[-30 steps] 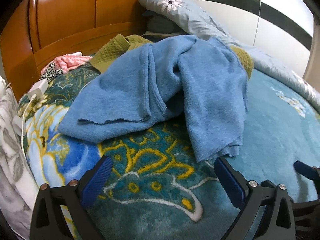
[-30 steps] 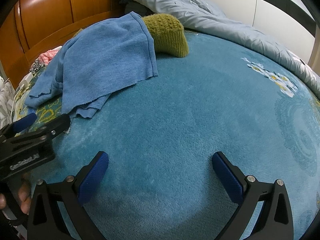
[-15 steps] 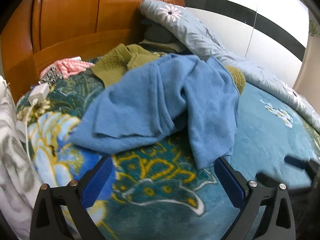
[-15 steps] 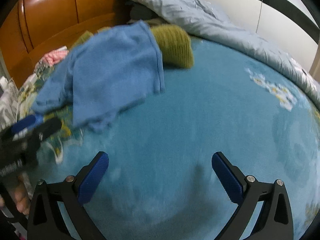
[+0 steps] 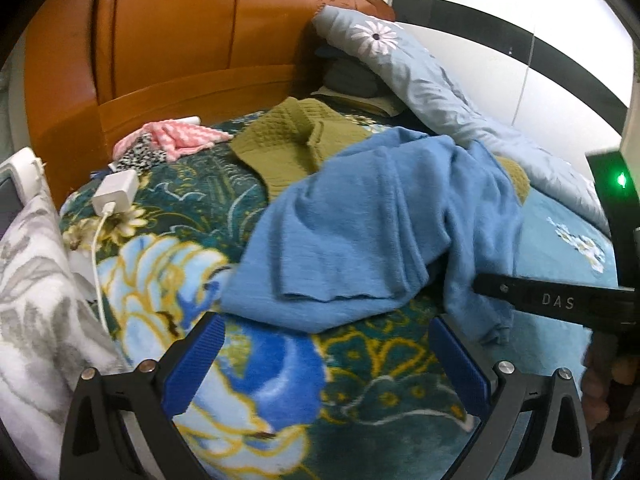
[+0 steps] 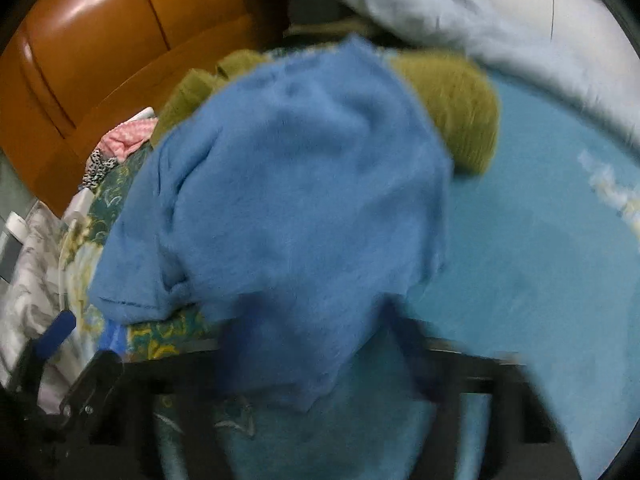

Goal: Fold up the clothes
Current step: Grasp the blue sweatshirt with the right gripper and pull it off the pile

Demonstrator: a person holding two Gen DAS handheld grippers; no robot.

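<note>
Left wrist view: the blue garment (image 5: 376,224) is seen lying crumpled on the patterned blanket (image 5: 192,240) of the bed, partly over an olive knitted item (image 5: 296,140) and just short of the left claw (image 5: 326,360). The left claw is held wide open, with nothing between its blue pads (image 5: 196,360), and is levelled low over the blanket, pointing at the garment's near hem. The right claw (image 5: 548,300) is seen from the side at the garment's right edge, with part of the hand (image 5: 600,388) visible beneath it. In the right wrist view, which is heavily blurred, the garment (image 6: 296,200) fills the centre and drapes down over the claw (image 6: 320,352); whether that claw is closed on the cloth cannot be told.

The step in hand is judged to be the first grasp, with no folding yet done. An edge or corner must next be pinched by each claw and the garment spread flat on the open teal bedspread (image 6: 540,240).
</note>
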